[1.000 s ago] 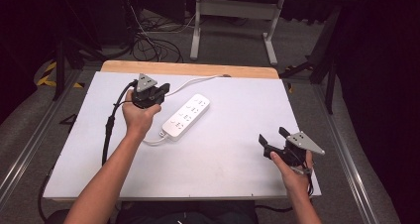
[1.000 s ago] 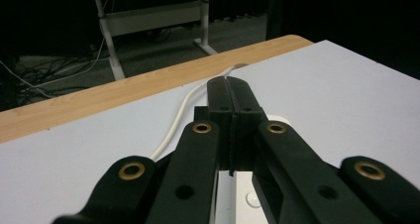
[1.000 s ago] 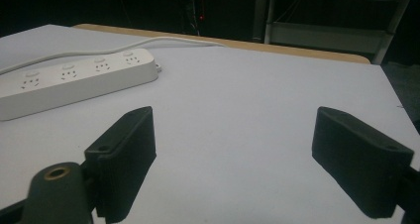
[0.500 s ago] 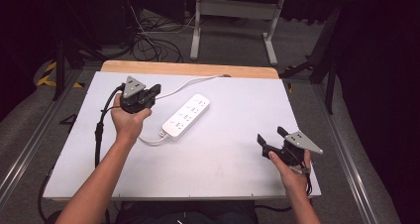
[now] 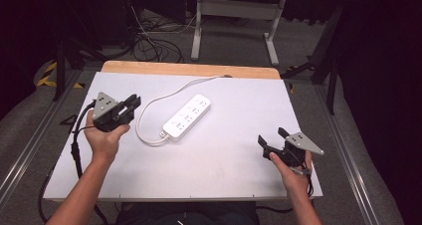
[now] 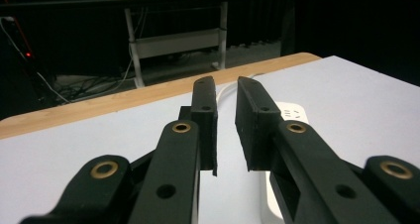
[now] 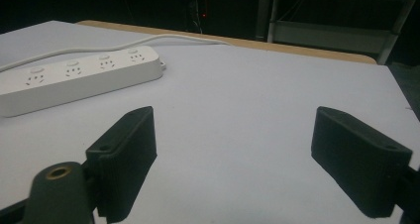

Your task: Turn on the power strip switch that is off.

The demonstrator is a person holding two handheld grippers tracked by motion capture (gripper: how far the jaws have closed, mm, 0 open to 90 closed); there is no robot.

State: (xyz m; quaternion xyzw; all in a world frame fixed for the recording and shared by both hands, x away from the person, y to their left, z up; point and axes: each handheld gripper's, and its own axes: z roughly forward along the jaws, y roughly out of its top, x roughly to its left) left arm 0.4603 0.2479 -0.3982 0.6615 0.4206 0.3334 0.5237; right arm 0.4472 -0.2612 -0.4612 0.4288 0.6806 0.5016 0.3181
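A white power strip lies diagonally in the middle of the white table, and its white cord loops off to the left and runs to the far edge. My left gripper hovers left of the strip, beside the cord loop. Its jaws stand almost together, with a thin slit and nothing between them. The strip shows just past its right jaw. My right gripper rests near the front right corner, wide open and empty. From there the strip lies ahead to the left.
A wooden strip runs along the table's far edge. Behind it stand a desk frame and tangled floor cables. Metal rails run along both sides of the table.
My left gripper has moved left and back toward the person, away from the power strip's far end. The right gripper and the strip have stayed put.
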